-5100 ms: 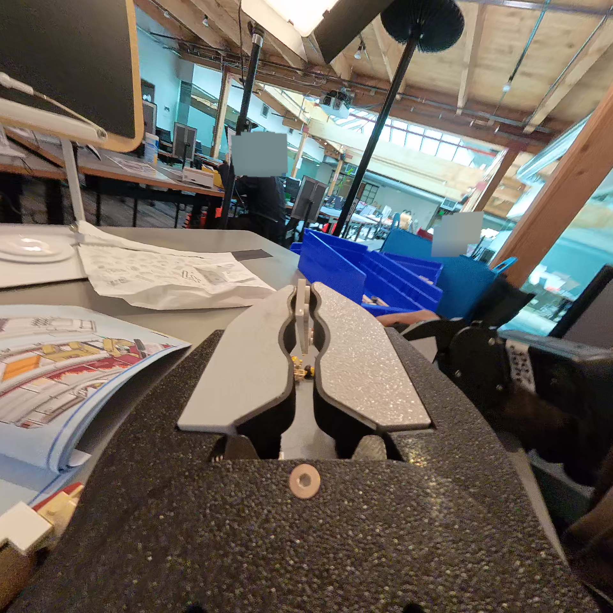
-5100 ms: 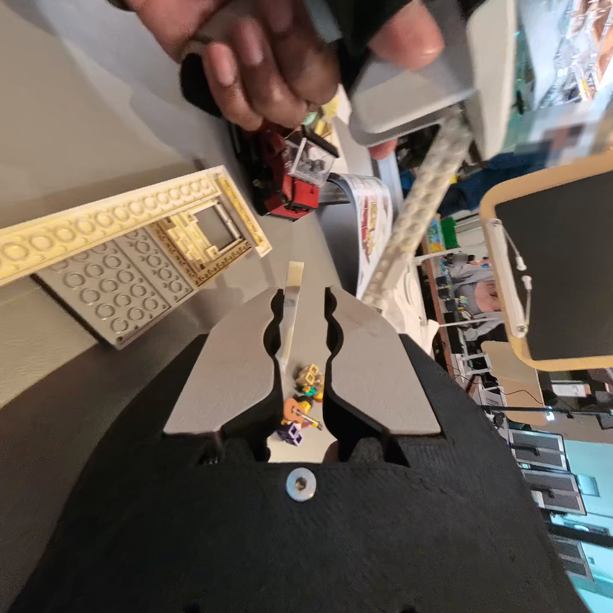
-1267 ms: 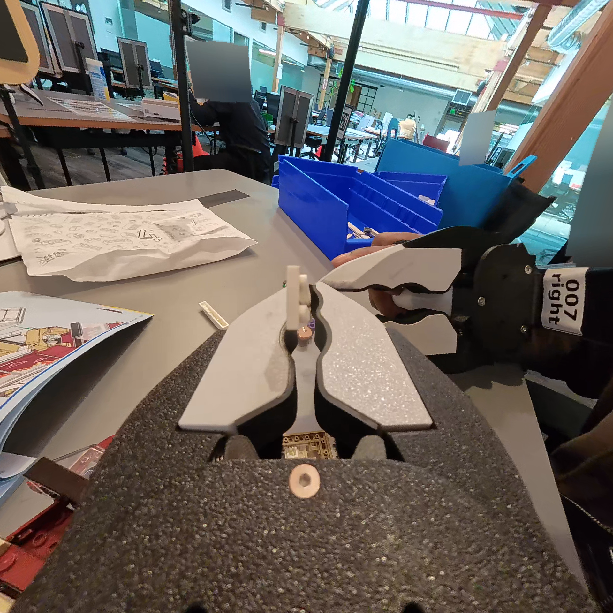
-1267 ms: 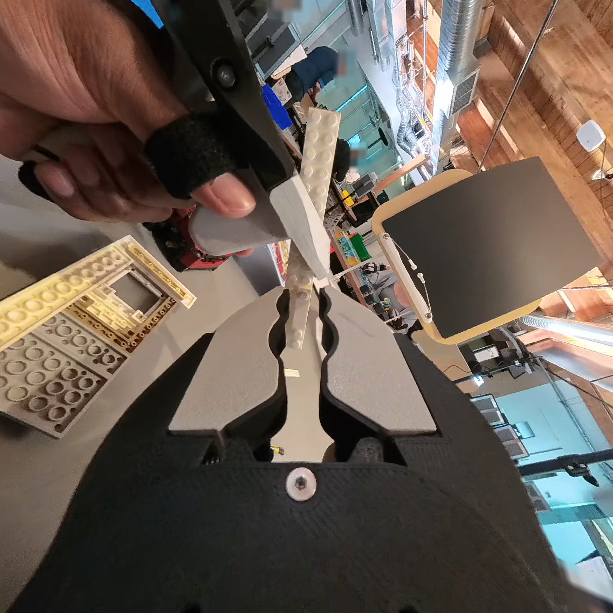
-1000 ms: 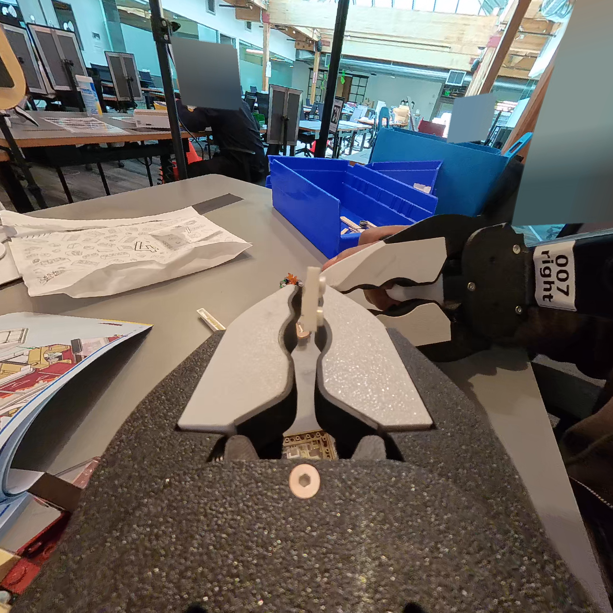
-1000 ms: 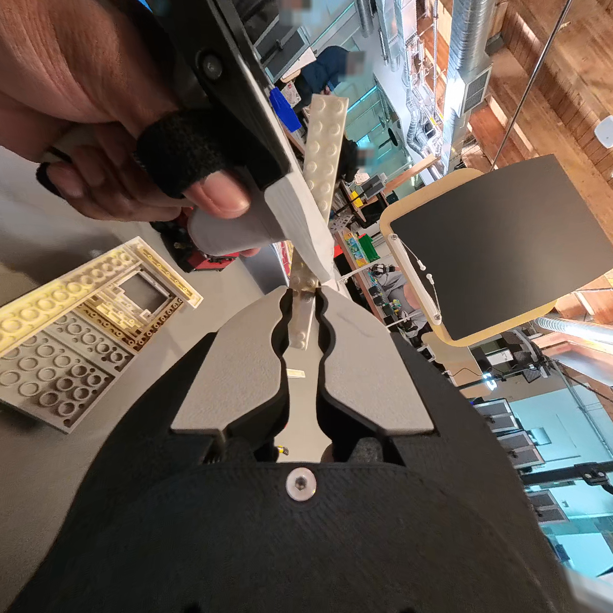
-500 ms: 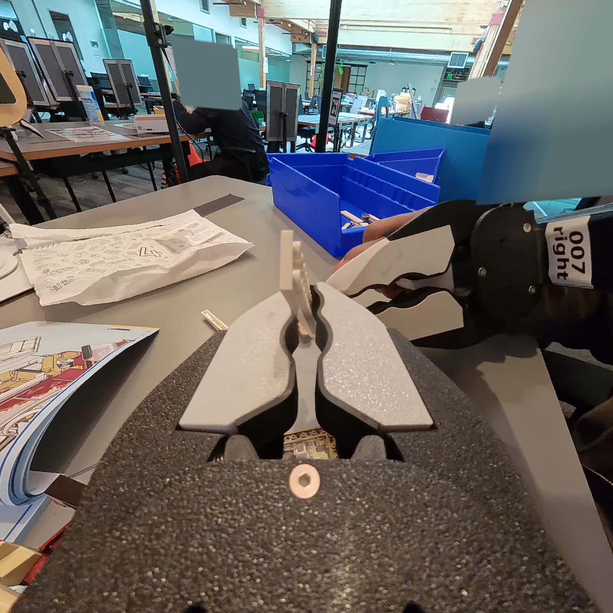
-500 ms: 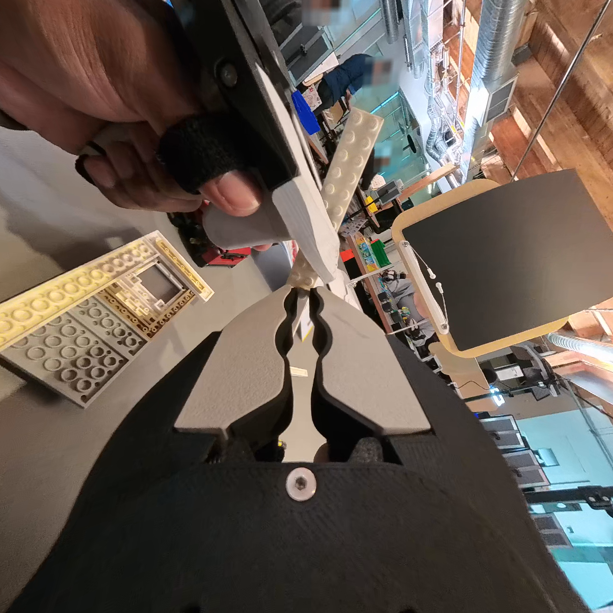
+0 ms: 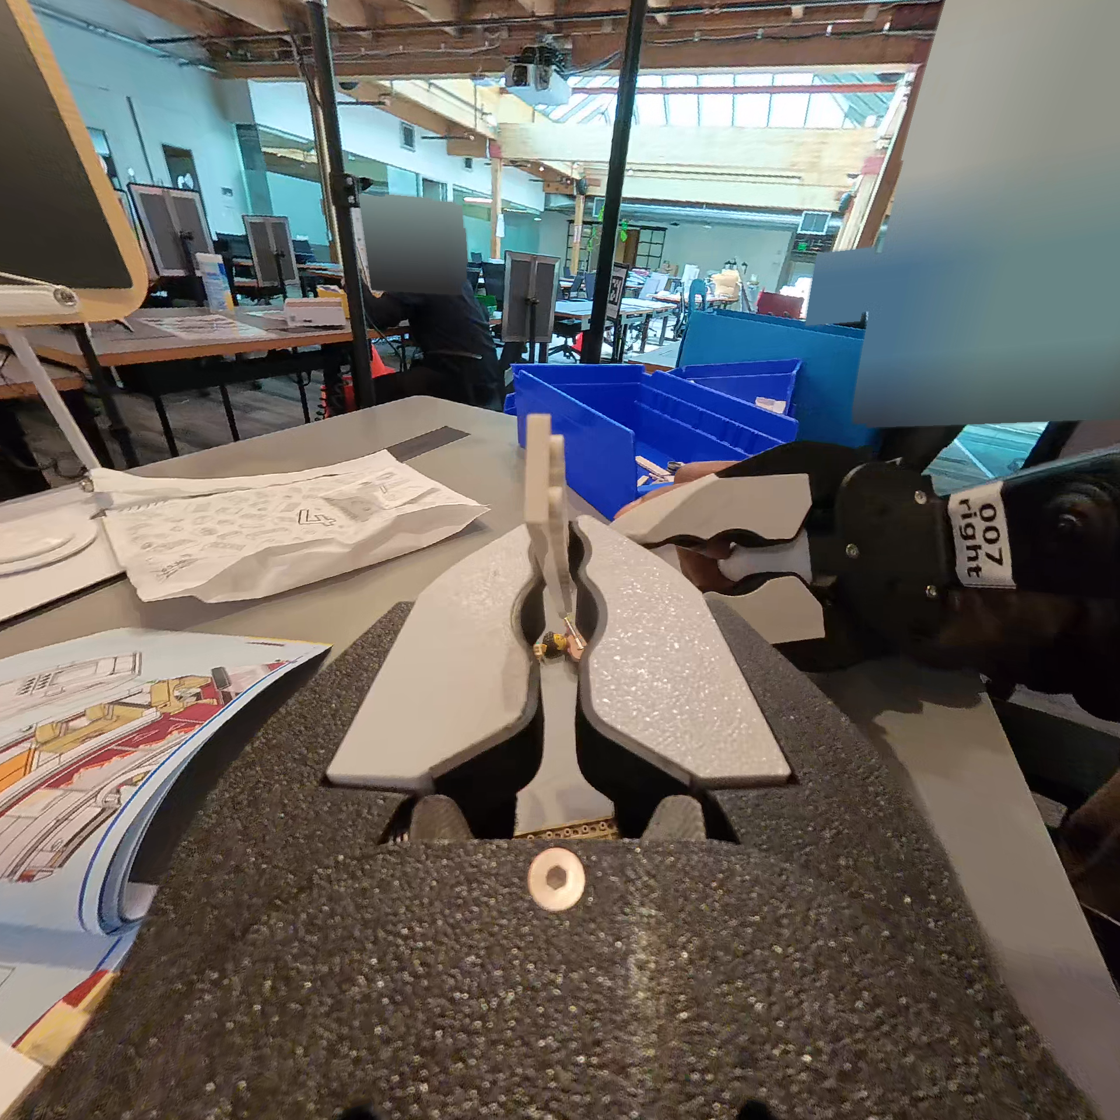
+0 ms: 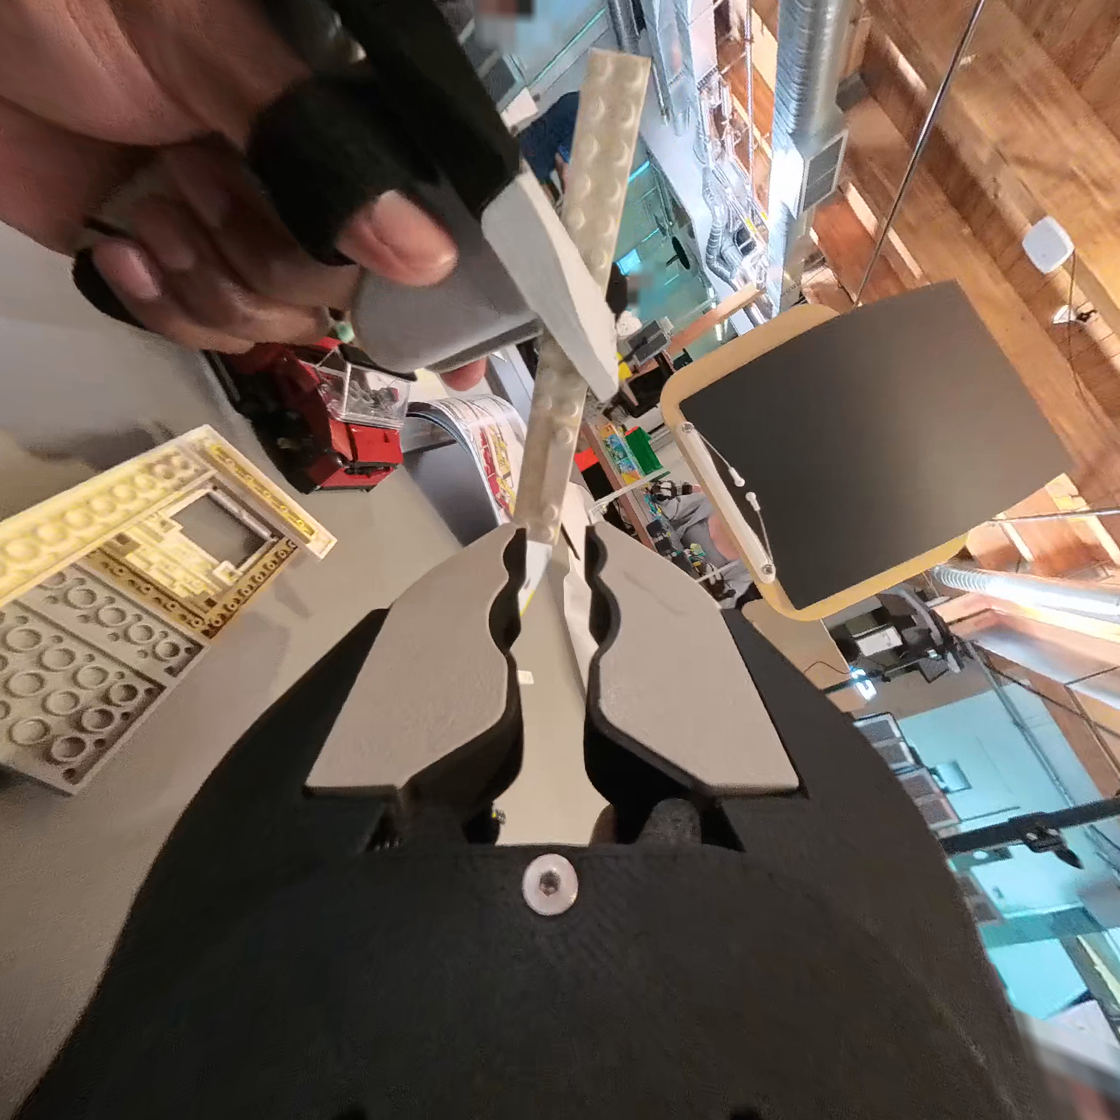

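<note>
A person working two hand-held grippers at a grey desk point(image 9: 376, 600) holds a long, pale studded building plate point(image 9: 543, 485) on edge, off the desk, in the left gripper point(image 9: 554, 536), whose jaws pinch it partway along its length so that both ends stick out. Seen from the right gripper point(image 10: 548, 536), the same plate point(image 10: 597, 182) runs slantwise, its near end at the tips of that gripper's spread jaws, close against the left-hand one; the other stands clear, so nothing is clamped there. On the desk lie an upturned cream and grey plate assembly point(image 10: 121, 576), a red brick-built model point(image 10: 327, 424) with a clear canopy, an open instruction booklet point(image 9: 91, 757) and a printed paper bag point(image 9: 273, 521), all within easy reach. Blue parts bins point(image 9: 636, 418) sit at the far edge.
</note>
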Available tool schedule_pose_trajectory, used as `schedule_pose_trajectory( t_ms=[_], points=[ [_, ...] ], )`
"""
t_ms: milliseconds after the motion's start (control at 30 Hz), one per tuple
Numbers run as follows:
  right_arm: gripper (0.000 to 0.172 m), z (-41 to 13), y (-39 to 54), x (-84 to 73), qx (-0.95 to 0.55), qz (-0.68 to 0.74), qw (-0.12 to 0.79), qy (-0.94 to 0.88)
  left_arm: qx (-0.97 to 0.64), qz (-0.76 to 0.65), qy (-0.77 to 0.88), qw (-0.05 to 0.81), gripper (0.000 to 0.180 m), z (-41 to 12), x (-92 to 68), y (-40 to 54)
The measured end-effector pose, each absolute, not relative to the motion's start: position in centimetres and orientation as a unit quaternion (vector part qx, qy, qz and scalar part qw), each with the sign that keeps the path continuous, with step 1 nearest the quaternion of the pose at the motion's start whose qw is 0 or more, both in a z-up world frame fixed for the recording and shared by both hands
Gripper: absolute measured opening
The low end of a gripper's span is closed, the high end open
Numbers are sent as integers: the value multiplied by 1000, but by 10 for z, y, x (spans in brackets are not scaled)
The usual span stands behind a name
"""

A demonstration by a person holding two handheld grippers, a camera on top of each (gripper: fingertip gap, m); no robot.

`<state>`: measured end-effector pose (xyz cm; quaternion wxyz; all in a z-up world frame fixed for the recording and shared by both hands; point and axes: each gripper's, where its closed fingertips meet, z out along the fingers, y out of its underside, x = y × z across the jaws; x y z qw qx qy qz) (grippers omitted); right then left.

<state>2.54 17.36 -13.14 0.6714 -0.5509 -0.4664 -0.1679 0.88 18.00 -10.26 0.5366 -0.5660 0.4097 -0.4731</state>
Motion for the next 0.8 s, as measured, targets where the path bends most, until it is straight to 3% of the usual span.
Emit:
schedule_pose_trajectory(
  t_ms=[300, 800],
  points=[
    [20, -131, 172, 23, -560, -137, 671, -467, -549, -479, 440, 525, 5, -107, 17, 167],
    [8, -127, 166, 18, -536, -169, 673, -480, -536, -497, 432, 529, 5, -102, 16, 162]
  ],
)
